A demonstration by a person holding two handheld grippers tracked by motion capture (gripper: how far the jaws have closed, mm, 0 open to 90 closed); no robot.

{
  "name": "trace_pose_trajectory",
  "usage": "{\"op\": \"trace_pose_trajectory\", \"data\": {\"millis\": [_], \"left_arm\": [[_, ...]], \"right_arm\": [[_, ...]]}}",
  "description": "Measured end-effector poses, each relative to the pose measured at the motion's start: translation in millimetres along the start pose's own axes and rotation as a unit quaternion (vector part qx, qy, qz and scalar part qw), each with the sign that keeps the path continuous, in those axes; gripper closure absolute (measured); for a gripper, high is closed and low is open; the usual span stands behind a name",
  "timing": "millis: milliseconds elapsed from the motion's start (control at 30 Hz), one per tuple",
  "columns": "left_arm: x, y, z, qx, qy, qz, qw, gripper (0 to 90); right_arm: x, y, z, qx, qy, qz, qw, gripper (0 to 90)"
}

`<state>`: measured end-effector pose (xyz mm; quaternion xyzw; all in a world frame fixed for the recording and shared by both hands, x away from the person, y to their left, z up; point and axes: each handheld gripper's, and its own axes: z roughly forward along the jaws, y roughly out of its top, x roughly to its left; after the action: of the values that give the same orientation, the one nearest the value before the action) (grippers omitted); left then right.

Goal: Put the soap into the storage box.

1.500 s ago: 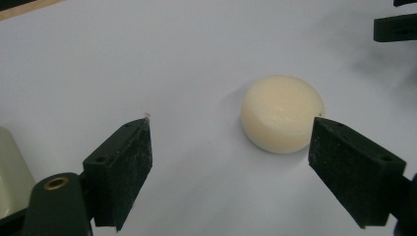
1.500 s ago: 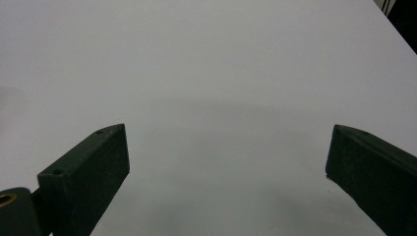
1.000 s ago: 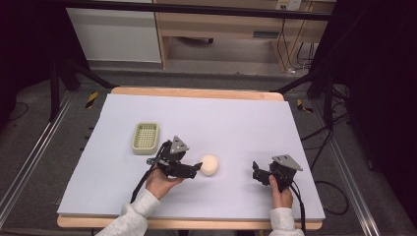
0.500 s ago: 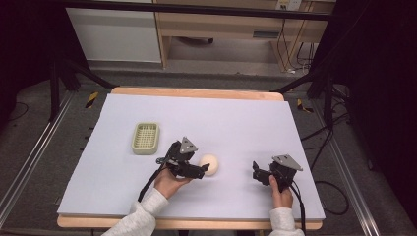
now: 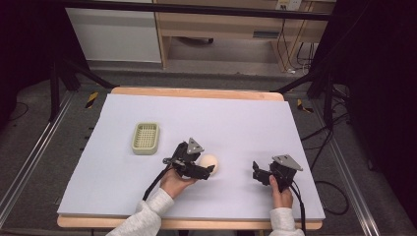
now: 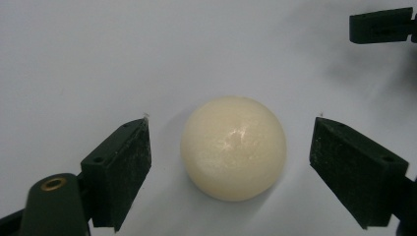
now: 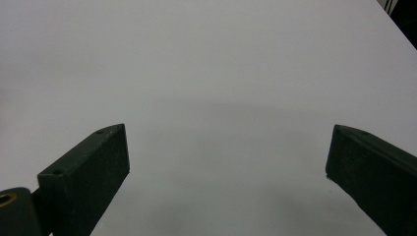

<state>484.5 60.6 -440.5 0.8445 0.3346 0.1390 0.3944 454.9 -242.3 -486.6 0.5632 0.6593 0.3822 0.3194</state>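
A cream-coloured round ball (image 5: 210,162) lies on the white table sheet (image 5: 236,123) near the middle front. My left gripper (image 5: 209,168) is open and low over the sheet, its jaws to either side of the ball (image 6: 234,147) without touching it. In the left gripper view the ball sits between the two black pads (image 6: 120,167), with a gap on each side. My right gripper (image 5: 256,172) stands open near the front right of the sheet, and its jaws (image 7: 226,172) hold nothing but bare sheet between them.
A pale green slotted tray (image 5: 146,138) rests on the sheet to the left of the ball. The wooden table edge (image 5: 196,92) runs along the back. Black frame legs and cables lie on the floor on both sides. A jaw of the right gripper (image 6: 381,24) shows at the top right of the left gripper view.
My left gripper has moved right and forward toward the ball until its jaws straddle it. The right gripper has stayed where it was.
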Motion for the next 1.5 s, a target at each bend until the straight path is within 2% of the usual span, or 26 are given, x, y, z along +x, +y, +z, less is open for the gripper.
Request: {"op": "trace_pose_trajectory", "data": {"millis": [500, 900, 1500], "left_arm": [[-5.7, 1.2, 17.7, 0.018, 0.001, 0.007, 0.9998, 14.6], [-6.3, 0.8, 24.6, 0.025, 0.004, 0.011, 0.9996, 14.0], [-4.5, -2.2, 38.7, 0.041, 0.001, 0.001, 0.9991, 15.1]], "right_arm": [[-0.2, 0.1, 0.2, 0.001, 0.001, 0.002, 1.0000, 3.1], [-0.2, 0.0, 0.2, 0.000, 0.000, 0.001, 1.0000, 3.1], [-0.2, 0.1, 0.2, 0.001, 0.000, 0.002, 1.0000, 3.1]]}}
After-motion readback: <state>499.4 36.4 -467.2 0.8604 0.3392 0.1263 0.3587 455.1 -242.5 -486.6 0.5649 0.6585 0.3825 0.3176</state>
